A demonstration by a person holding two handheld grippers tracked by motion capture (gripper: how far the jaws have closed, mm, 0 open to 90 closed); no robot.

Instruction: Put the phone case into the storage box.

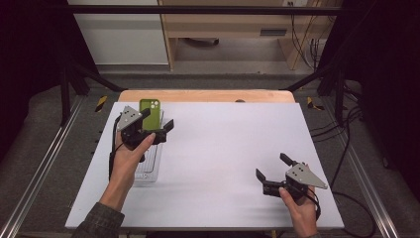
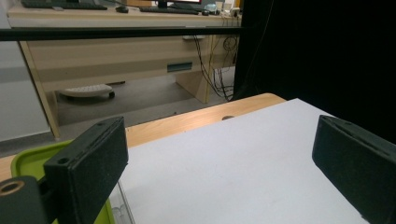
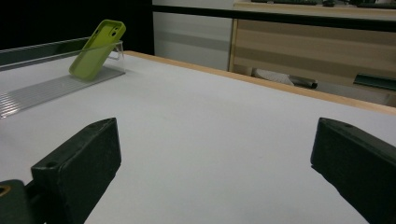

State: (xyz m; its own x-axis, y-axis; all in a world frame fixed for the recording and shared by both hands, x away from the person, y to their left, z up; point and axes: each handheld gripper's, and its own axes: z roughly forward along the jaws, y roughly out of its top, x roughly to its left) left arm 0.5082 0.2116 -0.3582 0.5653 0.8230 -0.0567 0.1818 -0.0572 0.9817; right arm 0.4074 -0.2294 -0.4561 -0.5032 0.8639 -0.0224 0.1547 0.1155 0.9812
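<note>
Just behind and below the left gripper [image 1: 159, 130], the green phone case [image 1: 150, 114] leans tilted against the far wall of the clear tray [image 1: 148, 171]. The gripper's jaws stand wide apart, holding nothing. The right gripper [image 1: 271, 167], well apart from the case, is likewise spread wide and empty above the white table [image 1: 223, 144].

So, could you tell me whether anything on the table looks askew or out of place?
Only the green phone case stands out: it sits tilted, its top leaning on the end wall of the clear tray instead of lying flat. Both grippers, left and right, are open and hold nothing.
</note>
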